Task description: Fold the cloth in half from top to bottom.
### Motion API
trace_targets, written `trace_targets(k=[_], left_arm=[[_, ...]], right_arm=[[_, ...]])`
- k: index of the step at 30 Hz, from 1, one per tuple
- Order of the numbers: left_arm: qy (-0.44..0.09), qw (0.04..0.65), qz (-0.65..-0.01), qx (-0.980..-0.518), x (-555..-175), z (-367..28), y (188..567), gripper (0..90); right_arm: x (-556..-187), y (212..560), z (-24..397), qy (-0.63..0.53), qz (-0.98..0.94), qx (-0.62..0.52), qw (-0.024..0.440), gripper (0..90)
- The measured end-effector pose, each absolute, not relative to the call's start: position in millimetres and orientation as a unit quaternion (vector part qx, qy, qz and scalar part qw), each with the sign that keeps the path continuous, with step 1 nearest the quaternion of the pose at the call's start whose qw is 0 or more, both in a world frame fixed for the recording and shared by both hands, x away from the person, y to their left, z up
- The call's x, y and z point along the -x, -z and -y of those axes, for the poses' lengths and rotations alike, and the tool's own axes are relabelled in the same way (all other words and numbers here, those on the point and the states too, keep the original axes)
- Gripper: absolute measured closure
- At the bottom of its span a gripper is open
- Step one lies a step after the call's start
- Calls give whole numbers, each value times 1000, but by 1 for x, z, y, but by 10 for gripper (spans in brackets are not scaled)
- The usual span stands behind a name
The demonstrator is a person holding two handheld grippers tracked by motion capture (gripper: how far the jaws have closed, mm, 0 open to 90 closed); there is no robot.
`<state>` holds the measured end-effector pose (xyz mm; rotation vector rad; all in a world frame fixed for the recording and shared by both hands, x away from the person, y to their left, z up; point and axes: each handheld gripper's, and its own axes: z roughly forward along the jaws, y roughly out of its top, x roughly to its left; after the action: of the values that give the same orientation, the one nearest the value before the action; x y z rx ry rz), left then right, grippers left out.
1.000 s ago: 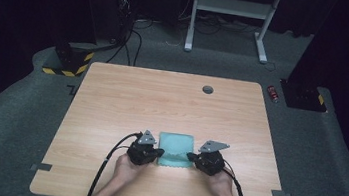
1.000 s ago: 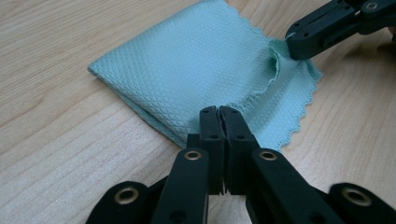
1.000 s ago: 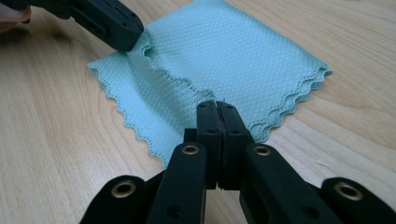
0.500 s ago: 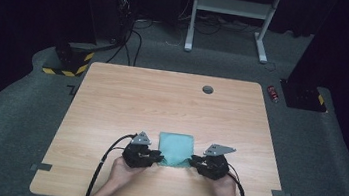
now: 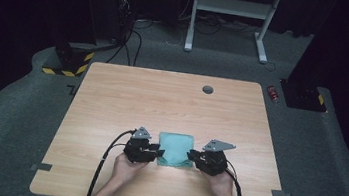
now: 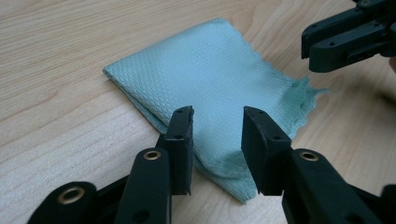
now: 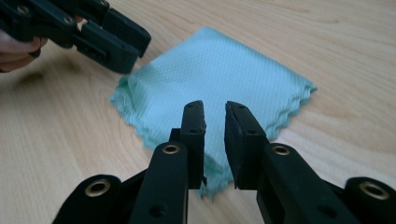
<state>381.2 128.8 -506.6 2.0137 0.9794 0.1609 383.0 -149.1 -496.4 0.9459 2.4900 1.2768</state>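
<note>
cloth: teal folded cloth [image 5: 175,149] lies flat on the near middle of the table [image 5: 172,102], between our two grippers.
handling: we judge it light, soft and floppy, with a waffle weave that should give the pads some bite; it won't break, but the layers may slide or peel apart if only one is caught.
where to grip: we'd pinch at the near corners, taking all layers at once; the scalloped raw edge [image 6: 299,100] looks thin and would sag, while the folded edge seems firmer.
left gripper: left gripper [image 5: 157,151] sits at the cloth's left near corner, low over the table.
left jaws: spread apart, a clear gap between them, and they have just been opening; in the left gripper view the cloth's corner [image 6: 219,172] lies between and under the fingertips [image 6: 183,122], but the pads are not pressing on it, so nothing is held.
right gripper: right gripper [image 5: 191,156] is at the cloth's right near corner, facing the left one.
right jaws: parted by a narrower gap and just been closing a little; in the right gripper view the cloth's corner [image 7: 212,163] sits in the gap, pads [image 7: 236,122] off it as far as we can see, so no pinch yet.
</note>
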Motion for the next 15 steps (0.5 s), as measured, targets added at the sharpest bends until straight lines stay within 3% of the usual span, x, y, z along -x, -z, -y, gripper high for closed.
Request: trace_targets(k=[15], left_arm=[[-56, 398, -379, -834, -362, -131, 517, 584]], right_arm=[[-376, 516, 147, -373, -872, -303, 88, 751]])
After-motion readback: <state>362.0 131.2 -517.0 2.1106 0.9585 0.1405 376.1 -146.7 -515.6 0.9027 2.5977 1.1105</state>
